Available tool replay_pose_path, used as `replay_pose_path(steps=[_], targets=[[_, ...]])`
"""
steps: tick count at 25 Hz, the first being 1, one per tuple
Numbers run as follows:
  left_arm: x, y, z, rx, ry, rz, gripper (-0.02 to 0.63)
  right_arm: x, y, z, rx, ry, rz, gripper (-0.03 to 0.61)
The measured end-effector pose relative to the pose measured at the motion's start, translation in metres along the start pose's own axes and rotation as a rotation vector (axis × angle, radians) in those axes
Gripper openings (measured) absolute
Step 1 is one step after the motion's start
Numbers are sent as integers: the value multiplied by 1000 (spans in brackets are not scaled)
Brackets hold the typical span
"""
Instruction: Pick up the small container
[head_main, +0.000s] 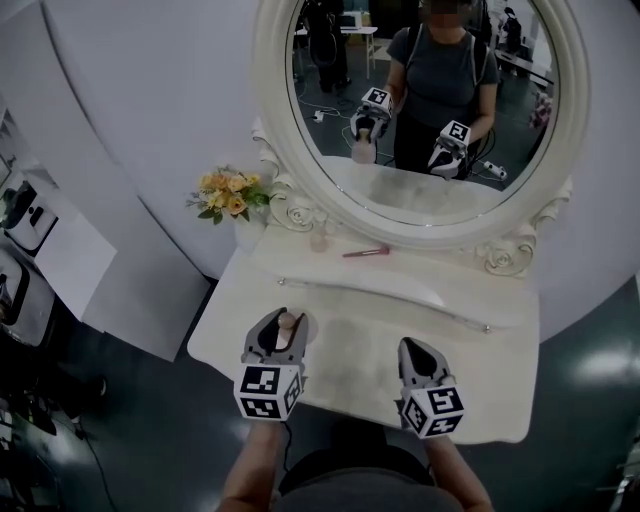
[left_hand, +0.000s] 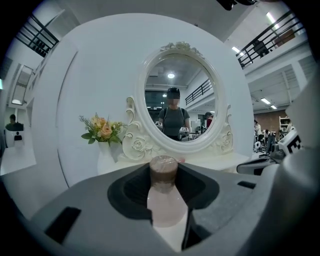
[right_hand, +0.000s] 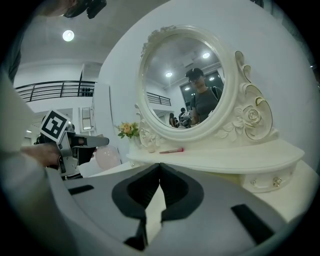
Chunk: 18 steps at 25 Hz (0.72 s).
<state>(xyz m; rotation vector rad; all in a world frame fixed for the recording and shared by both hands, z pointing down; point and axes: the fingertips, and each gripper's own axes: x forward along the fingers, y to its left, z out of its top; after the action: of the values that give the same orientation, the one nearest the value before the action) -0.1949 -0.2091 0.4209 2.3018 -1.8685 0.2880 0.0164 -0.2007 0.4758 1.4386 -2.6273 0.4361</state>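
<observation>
The left claw (head_main: 286, 330) grips the small pale-pink, brown-capped container (left_hand: 164, 200) upright by its body, steadying it over the white vanity worktop (head_main: 400, 335), while the right claw (right_hand: 160, 169) hangs closed, holding nothing.

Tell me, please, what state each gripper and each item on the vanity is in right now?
left gripper: shut on the small container.
small container: held between the left jaws, cap on, cap end forward.
right gripper: shut, nothing between its jaws.
pink stick: lying flat on the shelf, untouched.
flowers: standing upright.
drawer: closed.
</observation>
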Motion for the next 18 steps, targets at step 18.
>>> replay_pose_path(steps=[18], targets=[[-11, 13, 11, -20, -35, 37, 141, 7, 3, 1, -25, 9, 10, 3]])
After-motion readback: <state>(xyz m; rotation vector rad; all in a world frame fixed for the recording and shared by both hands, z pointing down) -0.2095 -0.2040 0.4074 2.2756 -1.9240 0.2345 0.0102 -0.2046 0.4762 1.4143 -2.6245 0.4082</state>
